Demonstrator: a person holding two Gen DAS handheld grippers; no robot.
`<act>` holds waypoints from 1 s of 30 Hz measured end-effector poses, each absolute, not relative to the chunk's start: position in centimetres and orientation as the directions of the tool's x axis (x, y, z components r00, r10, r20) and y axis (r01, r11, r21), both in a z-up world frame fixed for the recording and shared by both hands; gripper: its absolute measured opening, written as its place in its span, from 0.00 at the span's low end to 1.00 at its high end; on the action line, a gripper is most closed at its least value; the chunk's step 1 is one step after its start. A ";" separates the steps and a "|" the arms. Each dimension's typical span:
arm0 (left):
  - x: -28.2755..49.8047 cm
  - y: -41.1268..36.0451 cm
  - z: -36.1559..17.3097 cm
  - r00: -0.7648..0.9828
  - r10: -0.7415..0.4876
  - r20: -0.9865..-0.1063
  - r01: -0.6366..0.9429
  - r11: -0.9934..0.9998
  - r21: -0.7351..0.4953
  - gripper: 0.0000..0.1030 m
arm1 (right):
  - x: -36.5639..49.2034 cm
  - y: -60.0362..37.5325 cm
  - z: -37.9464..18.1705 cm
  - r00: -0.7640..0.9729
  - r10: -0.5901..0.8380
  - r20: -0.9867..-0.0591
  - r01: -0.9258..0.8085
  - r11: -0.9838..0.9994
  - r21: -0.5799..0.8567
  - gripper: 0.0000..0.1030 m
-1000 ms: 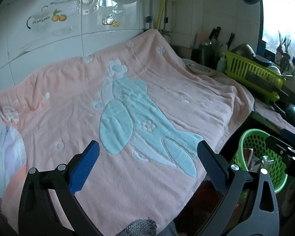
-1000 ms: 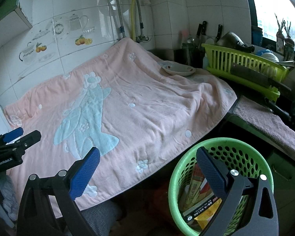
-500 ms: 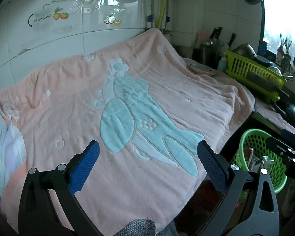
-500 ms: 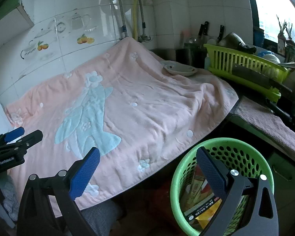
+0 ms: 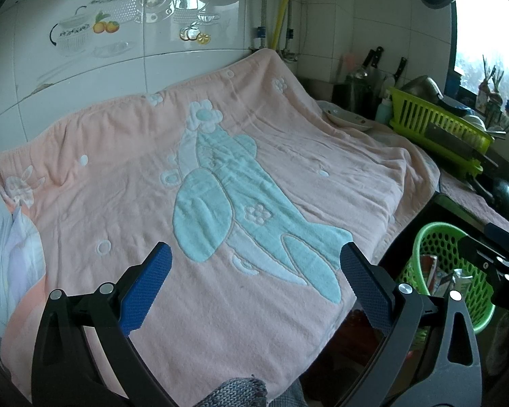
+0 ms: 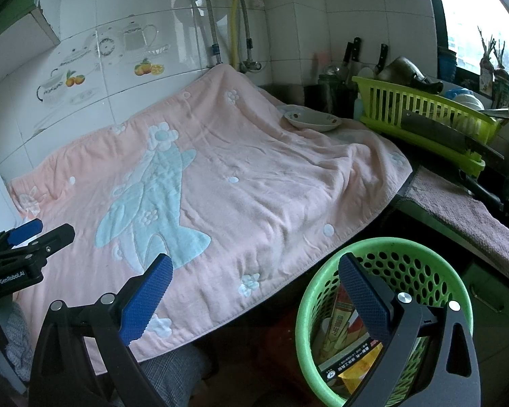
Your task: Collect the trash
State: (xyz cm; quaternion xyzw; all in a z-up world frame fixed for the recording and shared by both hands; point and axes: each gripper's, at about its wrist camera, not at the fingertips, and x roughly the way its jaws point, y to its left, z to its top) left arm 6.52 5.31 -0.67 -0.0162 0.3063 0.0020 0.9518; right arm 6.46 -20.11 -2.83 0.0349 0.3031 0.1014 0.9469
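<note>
Little has moved in the last second: both views have drifted only slightly, and my two grippers hover where they were over the pink towel point(image 5: 288, 176) covering the counter. My left gripper point(image 5: 252, 268) has its fingers spread wide with nothing between them; my right gripper point(image 6: 254, 283) is just as wide and just as empty, hanging partly above the green bin point(image 6: 420, 254) below the counter's edge. The trash point(image 6: 349, 346), packets and wrappers, already lies inside that bin, and I see no loose piece left on the towel, so I judge the collecting close to done. A plate point(image 6: 314, 120) sits at the towel's far corner, beside the yellow-green rack point(image 6: 420, 112) with its big knife point(image 6: 451, 139). The risk from here, as I read it: a fingertip dipping into the terry loops could snag and drag the towel, taking the plate with it, or my right gripper could knock the light bin over and spill what was gathered.
</note>
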 end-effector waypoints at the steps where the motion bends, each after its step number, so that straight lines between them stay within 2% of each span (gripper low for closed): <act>1: 6.5 5.3 -0.7 0.812 -0.006 -0.583 -0.013 0.999 -0.029 0.95 | 6.5 -20.1 -2.8 0.795 0.214 -0.567 -0.172 0.977 0.128 0.92; 30: 6.3 5.5 -0.9 0.816 0.001 -0.578 -0.020 0.999 -0.027 0.95 | 6.4 -19.6 -2.9 0.792 0.219 -0.570 -0.179 0.976 0.125 0.92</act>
